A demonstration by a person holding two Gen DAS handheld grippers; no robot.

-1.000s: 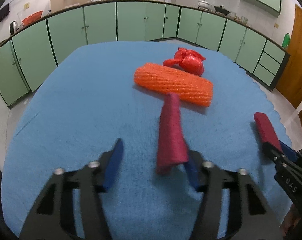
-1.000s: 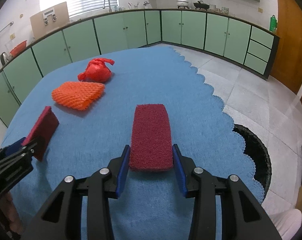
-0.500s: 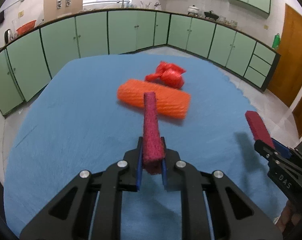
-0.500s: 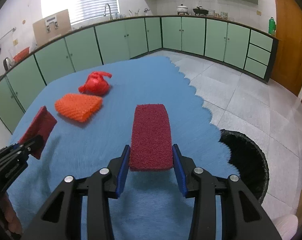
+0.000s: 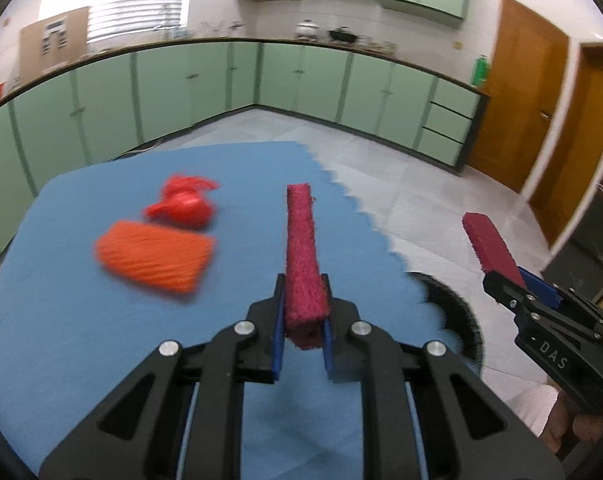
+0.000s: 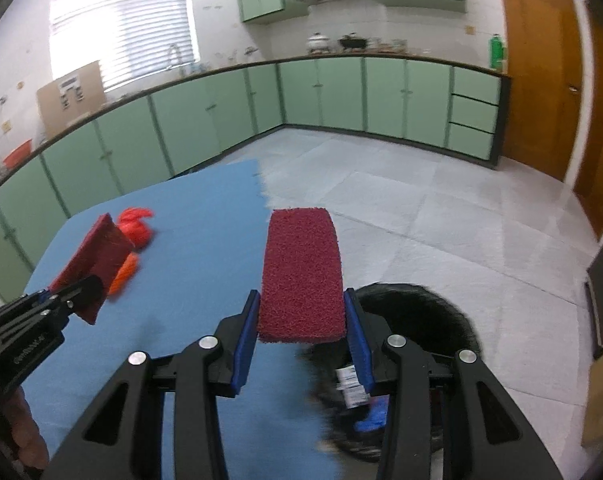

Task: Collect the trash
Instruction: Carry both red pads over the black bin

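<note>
My left gripper is shut on a dark red scouring pad, held on edge above the blue tablecloth. My right gripper is shut on a second dark red scouring pad, held flat over the table's scalloped edge. Just beyond and below it is a black bin. An orange foam net and a knotted red bag lie on the cloth to the left. Each gripper shows in the other's view, the right gripper on the right and the left gripper on the left.
The black bin stands on the tiled floor against the table's right side, with a white label and blue scraps inside. Green cabinets line the walls, and a wooden door is at the right.
The left jaws closed on the pad that leaned against one finger. Both grippers rose and swung right, from over the table toward its scalloped edge and the bin.
</note>
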